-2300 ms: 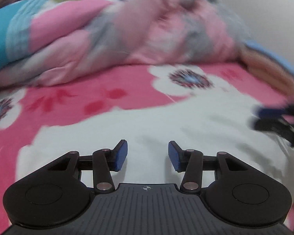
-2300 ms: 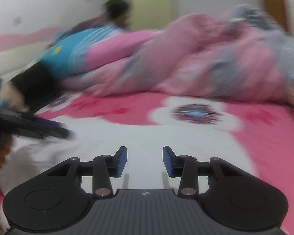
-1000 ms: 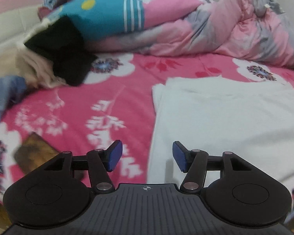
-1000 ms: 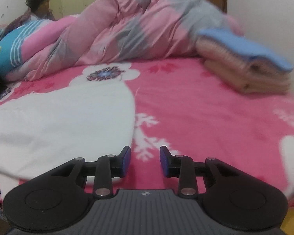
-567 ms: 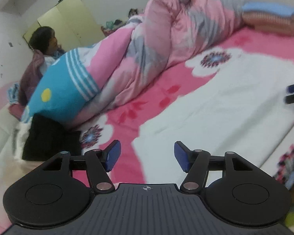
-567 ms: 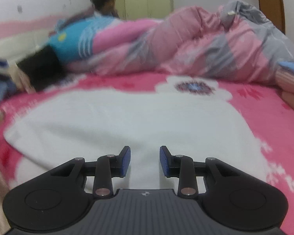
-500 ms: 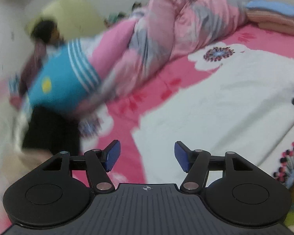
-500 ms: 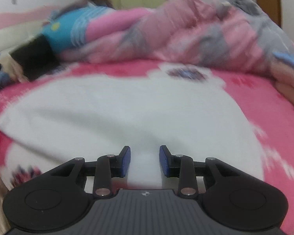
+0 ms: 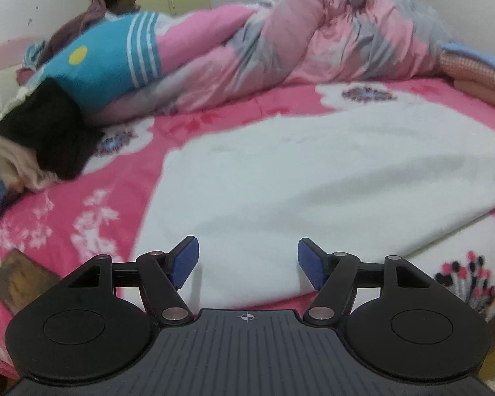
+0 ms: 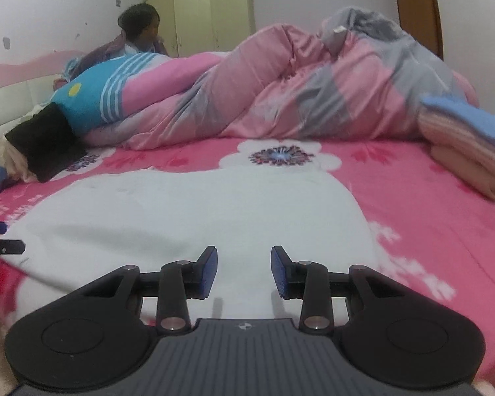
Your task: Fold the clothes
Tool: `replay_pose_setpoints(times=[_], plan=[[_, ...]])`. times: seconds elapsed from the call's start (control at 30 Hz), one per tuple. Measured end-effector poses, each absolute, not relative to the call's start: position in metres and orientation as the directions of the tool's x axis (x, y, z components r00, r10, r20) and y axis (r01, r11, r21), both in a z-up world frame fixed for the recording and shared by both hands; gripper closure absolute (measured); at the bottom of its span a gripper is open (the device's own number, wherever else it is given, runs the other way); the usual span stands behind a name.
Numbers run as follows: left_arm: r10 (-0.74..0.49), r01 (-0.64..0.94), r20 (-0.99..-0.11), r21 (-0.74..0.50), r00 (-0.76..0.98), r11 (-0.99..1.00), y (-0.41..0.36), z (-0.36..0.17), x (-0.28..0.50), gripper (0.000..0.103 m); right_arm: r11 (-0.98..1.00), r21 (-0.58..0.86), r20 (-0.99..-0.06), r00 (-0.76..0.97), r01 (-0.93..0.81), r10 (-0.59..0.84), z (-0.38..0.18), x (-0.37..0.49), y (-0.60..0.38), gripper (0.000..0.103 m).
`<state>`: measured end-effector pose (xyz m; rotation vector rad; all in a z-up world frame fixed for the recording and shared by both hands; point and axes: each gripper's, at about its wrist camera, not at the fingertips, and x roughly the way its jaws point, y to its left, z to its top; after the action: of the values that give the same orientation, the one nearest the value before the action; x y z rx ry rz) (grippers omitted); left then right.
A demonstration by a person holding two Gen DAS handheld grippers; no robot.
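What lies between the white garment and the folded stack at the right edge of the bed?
Only bare pink floral bedsheet separates the white garment from the folded stack; the right wrist view shows it.

One white garment (image 9: pixel 313 171), one quilt (image 9: pixel 313 49), two claws, one person (image 10: pixel 138 29).

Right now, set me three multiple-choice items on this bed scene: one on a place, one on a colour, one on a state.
1. Where does the white garment lie?
A. spread flat on the pink bedsheet
B. on top of the rumpled quilt
C. on the folded pile

2. What colour is the top layer of the folded pile at the right?
A. green
B. blue
C. black

3. How do the jaws of the left gripper stand?
A. clamped on the garment
C. shut on nothing
B. open, nothing between them

Answers: 1 A, the sheet shows all round it; 2 B, a blue layer tops it; 3 B, the pads stand apart above the cloth.
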<state>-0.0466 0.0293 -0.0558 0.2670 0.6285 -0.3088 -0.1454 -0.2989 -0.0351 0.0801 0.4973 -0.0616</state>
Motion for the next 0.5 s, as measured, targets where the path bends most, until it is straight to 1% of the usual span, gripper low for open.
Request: replay_pose_setpoints(times=[0.1,0.17,0.2,0.23,0.27,0.33,0.4,0.5], plan=[[-0.226,0.326,-0.596,0.064,0.77,0.943,0.043,-0.062,-0.053,0.035,0.994,0.041,-0.53,0.846,0.097,-0.061,-0.057,-0.147,-0.302,0.065],[-0.243,0.319,-0.594,0.023,0.767,0.947,0.054,-0.062,-0.06,0.034,0.996,0.038,-0.509,0.86,0.079,-0.049,-0.059,-0.167,-0.305,0.063],[-0.249,0.318,-0.597,0.01,0.762,0.948,0.058,-0.062,-0.063,0.034,0.997,0.028,-0.516,0.855,0.076,-0.05,-0.058,-0.175,-0.305,0.063],[-0.254,0.318,-0.602,-0.001,0.757,0.948,0.063,-0.06,-0.065,0.034,0.997,0.023,-0.532,0.845,0.075,-0.051,-0.056,-0.182,-0.305,0.061],[-0.251,0.312,-0.608,-0.006,0.753,0.95,0.067,-0.059,-0.068,0.034,0.997,0.02,-0.553,0.832,0.08,-0.056,-0.054,-0.187,-0.305,0.056],[-0.238,0.295,-0.616,-0.01,0.751,0.955,0.075,-0.055,-0.072,0.034,0.994,0.021,-0.579,0.812,0.111,-0.079,-0.049,-0.192,-0.306,0.054],[-0.241,0.286,-0.598,-0.02,0.764,0.958,0.082,-0.049,-0.075,0.034,0.991,0.038,-0.566,0.82,0.126,-0.083,-0.041,-0.196,-0.308,0.054],[-0.262,0.29,-0.55,-0.038,0.793,0.956,0.085,-0.04,-0.076,0.034,0.99,0.074,-0.518,0.853,0.124,-0.068,-0.027,-0.192,-0.308,0.052]])
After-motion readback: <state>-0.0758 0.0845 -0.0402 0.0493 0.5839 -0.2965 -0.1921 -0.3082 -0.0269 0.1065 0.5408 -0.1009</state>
